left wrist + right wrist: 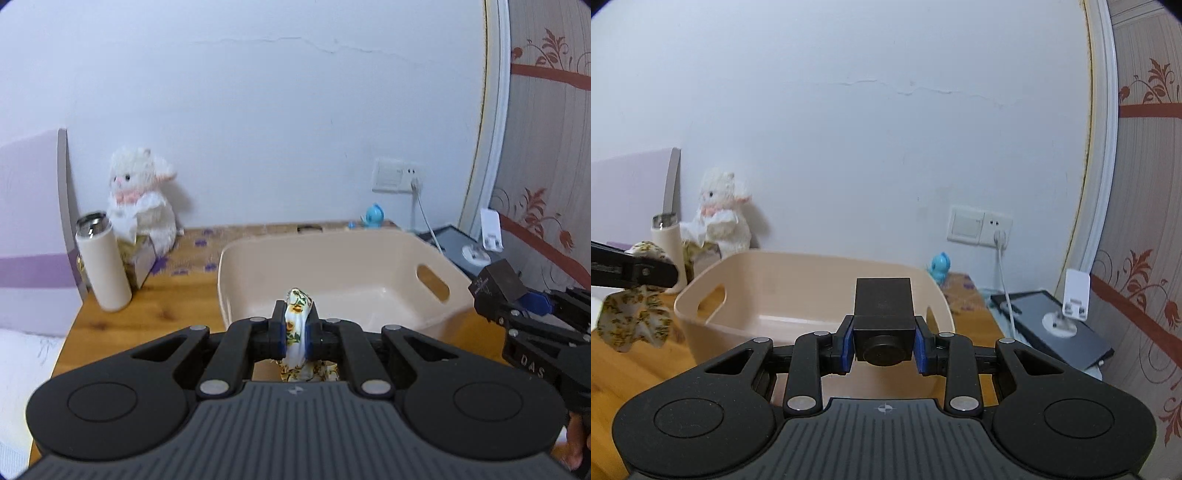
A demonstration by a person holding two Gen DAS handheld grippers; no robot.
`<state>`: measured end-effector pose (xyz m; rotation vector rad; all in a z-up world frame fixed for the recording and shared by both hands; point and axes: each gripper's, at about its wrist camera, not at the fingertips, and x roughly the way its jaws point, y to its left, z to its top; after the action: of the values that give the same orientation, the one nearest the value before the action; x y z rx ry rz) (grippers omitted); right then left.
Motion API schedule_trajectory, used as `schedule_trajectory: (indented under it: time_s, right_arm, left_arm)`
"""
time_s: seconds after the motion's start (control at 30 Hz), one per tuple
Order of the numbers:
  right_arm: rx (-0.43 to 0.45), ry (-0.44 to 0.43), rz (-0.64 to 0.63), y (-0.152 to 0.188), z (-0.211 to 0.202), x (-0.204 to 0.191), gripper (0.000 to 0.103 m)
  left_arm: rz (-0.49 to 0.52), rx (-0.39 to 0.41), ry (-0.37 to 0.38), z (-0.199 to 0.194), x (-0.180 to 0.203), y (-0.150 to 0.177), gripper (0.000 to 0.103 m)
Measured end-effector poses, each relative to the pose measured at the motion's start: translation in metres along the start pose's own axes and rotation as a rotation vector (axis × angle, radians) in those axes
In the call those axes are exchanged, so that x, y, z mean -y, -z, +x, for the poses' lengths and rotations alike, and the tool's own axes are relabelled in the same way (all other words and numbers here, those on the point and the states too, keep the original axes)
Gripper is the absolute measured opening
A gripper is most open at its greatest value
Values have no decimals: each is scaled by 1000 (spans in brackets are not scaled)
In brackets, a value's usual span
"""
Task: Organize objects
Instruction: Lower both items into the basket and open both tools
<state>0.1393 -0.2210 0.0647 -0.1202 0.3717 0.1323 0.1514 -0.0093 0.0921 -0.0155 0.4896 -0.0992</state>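
The left tool [295, 328] is clenched on a soft floral cloth [297, 325], bunched into a crumpled fold that runs upright between the blue pads and hangs ruffled below them. Just ahead of it sits a smooth beige plastic basin [332, 266] with rounded corners and slot handles, on the wooden worktop [166, 299]. The right tool [882, 341] grips a matte black boxy block [882, 314], its long axis pointing forward toward the basin, a round knob on its near end.
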Motion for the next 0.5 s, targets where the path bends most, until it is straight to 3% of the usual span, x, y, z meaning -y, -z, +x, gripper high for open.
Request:
schedule_trajectory:
  time_s: [0.3,0.5]
  right_arm:
    - [34,10,-8,-24,34,1,29]
    - [-22,21,-3,-21,66,-10,29]
  left_arm:
    - [10,-15,-40,62,15,-18,10]
    - [28,-84,-94,108,23,-8,10]
